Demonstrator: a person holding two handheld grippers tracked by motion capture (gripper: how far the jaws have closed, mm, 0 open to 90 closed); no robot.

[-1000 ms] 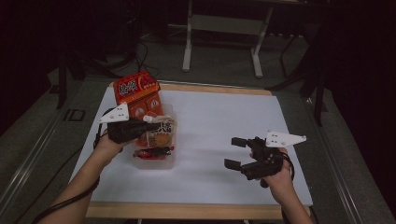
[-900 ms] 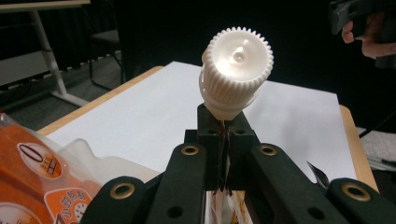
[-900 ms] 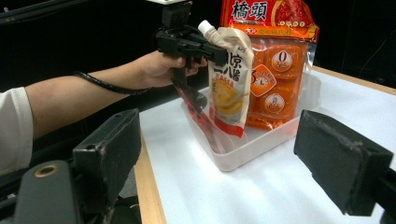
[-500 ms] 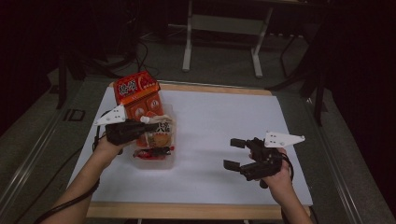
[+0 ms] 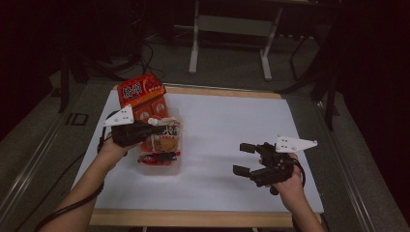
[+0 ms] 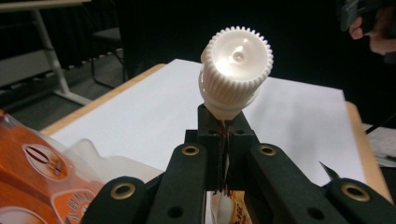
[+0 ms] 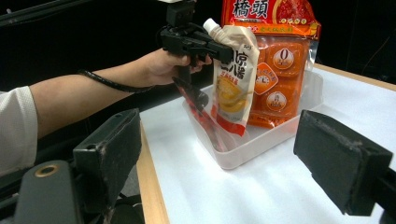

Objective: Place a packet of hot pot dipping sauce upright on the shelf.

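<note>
Tongs on the left point(image 5: 155, 126), centre-left of the high view, are clamped tight on the neck of a spouted sauce pouch point(image 5: 167, 137), just under its white ribbed cap point(image 6: 236, 70); in the left gripper view the jaws meet w/ only the thin pouch seam between them, cap sticking up above. Pouch hangs upright from the grip over a clear plastic tub point(image 5: 159, 166), its lower edge down inside the tub, as the right gripper view shows point(image 7: 235, 77). Right tongs point(image 5: 244, 158), lower right of the high view, are wide open & hold nothing, hovering over bare white tabletop point(image 5: 227, 121), well apart from the tub; their two black pads frame the bottom corners of the right gripper view. Around the pouch: a big red-orange snack bag point(image 5: 142, 96) stands at the tub's far end, upper left, right behind the pouch & close to it. A small red packet point(image 5: 157, 157) lies in the tub under the left tongs. Cable trails from the left hand point(image 5: 113, 145) along the forearm. Nothing btw. the right tongs & the tub but open tabletop.
</note>
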